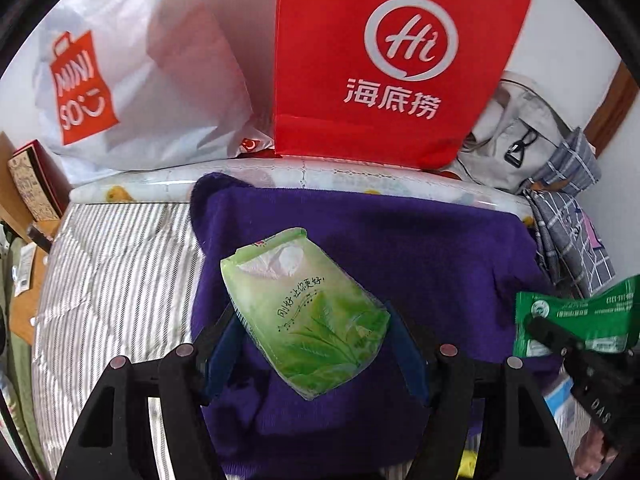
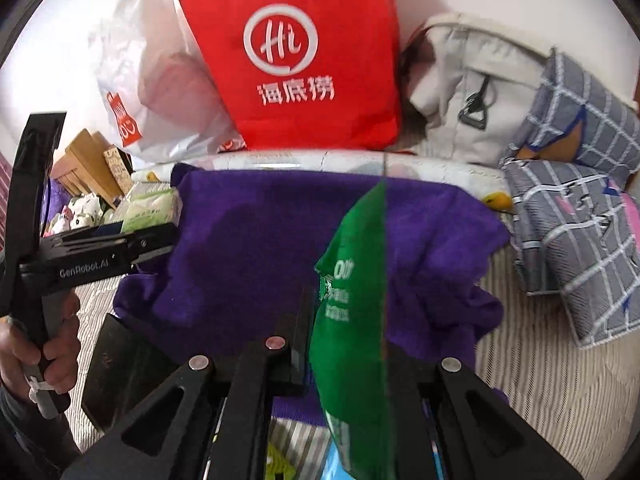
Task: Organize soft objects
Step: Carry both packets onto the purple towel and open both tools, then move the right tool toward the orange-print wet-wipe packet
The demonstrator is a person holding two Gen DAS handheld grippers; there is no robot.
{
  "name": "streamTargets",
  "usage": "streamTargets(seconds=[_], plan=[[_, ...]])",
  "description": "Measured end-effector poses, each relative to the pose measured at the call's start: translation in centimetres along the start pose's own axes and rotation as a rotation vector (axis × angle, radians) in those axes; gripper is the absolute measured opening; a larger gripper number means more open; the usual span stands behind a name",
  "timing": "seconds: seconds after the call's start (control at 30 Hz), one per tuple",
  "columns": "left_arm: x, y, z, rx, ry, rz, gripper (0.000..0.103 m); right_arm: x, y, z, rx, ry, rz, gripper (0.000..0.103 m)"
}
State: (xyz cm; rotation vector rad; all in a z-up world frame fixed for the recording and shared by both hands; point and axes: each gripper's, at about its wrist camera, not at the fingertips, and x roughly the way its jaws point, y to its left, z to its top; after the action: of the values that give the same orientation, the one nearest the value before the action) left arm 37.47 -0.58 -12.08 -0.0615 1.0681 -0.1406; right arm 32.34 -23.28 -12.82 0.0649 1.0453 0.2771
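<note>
A light green tissue pack (image 1: 304, 280) sits tilted between the blue pads of my left gripper (image 1: 312, 320), which is shut on it above a purple cloth (image 1: 420, 240). In the right wrist view this gripper (image 2: 160, 236) shows at the left with the pack (image 2: 150, 210), a hand (image 2: 52, 344) on its handle. My right gripper (image 2: 348, 332) is shut on a flat dark green packet (image 2: 356, 312), held edge-on over the purple cloth (image 2: 260, 232). In the left wrist view the right gripper (image 1: 548, 336) and its packet (image 1: 580, 316) are at the right edge.
The cloth lies on a striped bed sheet (image 1: 116, 264). Behind it stand a red bag (image 1: 380, 60), a white Miniso bag (image 1: 140, 80) and a grey backpack (image 2: 472, 92). Plaid pillows (image 2: 580, 220) lie at the right. Wooden furniture (image 2: 80, 160) and boxes are at the left.
</note>
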Motion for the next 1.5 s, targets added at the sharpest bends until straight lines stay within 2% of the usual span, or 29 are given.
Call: streamTargets(seconds=[0.1,0.2,0.4,0.53,0.57,0.63,0.67,0.7,0.77,0.9,1.03,1.27,1.5], plan=[[1.2,0.0,0.7,-0.003,0.017,0.0,0.068,1.3,0.3,0.6,-0.023,0.034,0.03,0.009],[2.3,-0.1,1.2,-0.013,0.043,0.0,0.068,2.6,0.4,1.1,-0.042,0.065,0.023,0.009],[3.9,-0.2,2.0,-0.019,0.066,-0.014,0.069,4.7,-0.3,1.3,-0.026,0.116,0.066,0.01],[4.8,-0.3,2.4,-0.019,0.079,-0.013,0.069,5.4,-0.6,1.3,-0.029,0.142,0.044,0.011],[4.9,-0.3,2.5,-0.019,0.084,-0.008,0.07,5.5,-0.7,1.3,-0.03,0.144,0.04,0.016],[5.2,-0.4,2.6,-0.02,0.093,-0.011,0.073,5.4,-0.7,1.5,-0.039,0.14,0.027,0.036],[5.2,-0.5,2.7,-0.02,0.094,-0.017,0.075,5.3,-0.7,1.5,-0.045,0.137,0.017,0.058],[5.1,-0.5,2.7,-0.023,0.09,-0.017,0.082,5.1,-0.6,1.6,-0.053,0.125,0.002,0.072],[4.6,-0.6,2.6,-0.029,0.071,-0.018,0.089,4.4,-0.5,1.6,-0.062,0.094,-0.043,0.079],[3.1,-0.5,2.5,-0.048,0.052,-0.056,0.09,3.1,-0.5,1.7,-0.071,0.063,-0.097,0.08],[1.0,-0.7,2.0,-0.038,0.026,-0.036,0.09,1.0,-0.5,1.4,-0.077,0.032,-0.147,0.08],[-3.1,-0.6,-0.3,-0.018,-0.009,-0.027,0.09,-2.5,0.2,-0.8,-0.052,0.022,-0.126,0.08],[-7.2,-0.2,-4.1,0.003,-0.06,-0.013,0.089,-7.0,1.7,-4.7,-0.017,-0.047,-0.128,0.08]])
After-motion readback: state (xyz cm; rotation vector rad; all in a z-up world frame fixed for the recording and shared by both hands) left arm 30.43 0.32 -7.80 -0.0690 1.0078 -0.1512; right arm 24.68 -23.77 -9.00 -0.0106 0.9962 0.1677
